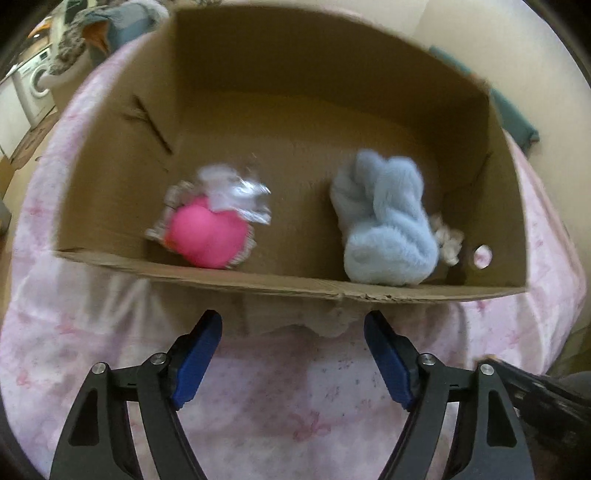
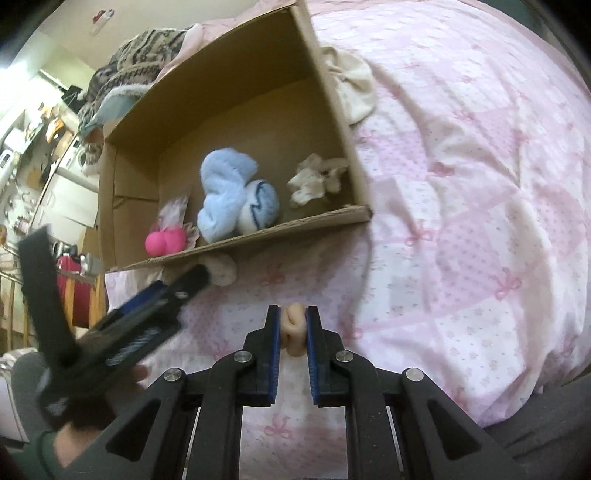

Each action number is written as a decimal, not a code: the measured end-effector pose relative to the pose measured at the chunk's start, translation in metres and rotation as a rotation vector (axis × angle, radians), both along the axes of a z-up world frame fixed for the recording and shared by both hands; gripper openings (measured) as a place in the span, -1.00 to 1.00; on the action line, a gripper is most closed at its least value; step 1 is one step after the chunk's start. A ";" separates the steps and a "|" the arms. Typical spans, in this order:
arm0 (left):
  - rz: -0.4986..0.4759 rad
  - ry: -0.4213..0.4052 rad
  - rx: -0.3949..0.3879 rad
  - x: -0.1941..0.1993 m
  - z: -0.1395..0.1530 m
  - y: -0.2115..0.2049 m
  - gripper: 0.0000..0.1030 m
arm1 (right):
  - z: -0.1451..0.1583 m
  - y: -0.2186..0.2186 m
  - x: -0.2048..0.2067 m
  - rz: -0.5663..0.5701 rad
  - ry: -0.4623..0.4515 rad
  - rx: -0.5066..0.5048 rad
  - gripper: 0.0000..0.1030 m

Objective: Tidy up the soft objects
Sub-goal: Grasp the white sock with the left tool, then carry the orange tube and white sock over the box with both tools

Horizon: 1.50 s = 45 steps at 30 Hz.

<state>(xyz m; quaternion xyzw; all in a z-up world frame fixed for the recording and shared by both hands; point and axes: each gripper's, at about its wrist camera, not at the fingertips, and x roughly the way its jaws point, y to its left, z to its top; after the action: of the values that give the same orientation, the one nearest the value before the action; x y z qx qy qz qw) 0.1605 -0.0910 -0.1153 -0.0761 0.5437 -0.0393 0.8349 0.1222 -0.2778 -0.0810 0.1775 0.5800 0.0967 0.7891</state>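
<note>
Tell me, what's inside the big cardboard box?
Inside the cardboard box: a pink heart toy, fluffy blue socks, a white-and-blue ball and a cream scrunchie. Anything beneath them is hidden.

Bed cover: pink quilt [image 2: 461, 206] with bow print, spread over the bed.
Behind the bed: patterned knit blanket [image 2: 144, 55] heaped up, beside a light blue cloth [image 1: 125, 27].
Far left: washing machine [image 1: 37, 79] on the floor.
Background: red garment [image 2: 72, 286] hanging.
</note>
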 end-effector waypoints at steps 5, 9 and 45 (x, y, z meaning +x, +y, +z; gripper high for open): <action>-0.005 -0.025 0.057 0.013 -0.011 -0.012 0.27 | -0.003 -0.009 0.001 -0.011 0.001 0.015 -0.73; -0.014 0.007 0.036 0.019 -0.015 -0.012 -0.53 | -0.002 0.006 0.004 -0.009 -0.003 0.021 -0.73; -0.049 -0.205 0.080 0.017 0.122 0.021 -0.64 | 0.074 0.017 0.052 0.062 -0.257 0.042 -0.71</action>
<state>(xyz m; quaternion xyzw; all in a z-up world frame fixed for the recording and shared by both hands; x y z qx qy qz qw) 0.1779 -0.0703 0.0063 -0.0248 0.4584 -0.0455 0.8872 0.1744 -0.2610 -0.0075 0.1625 0.4772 0.1550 0.8496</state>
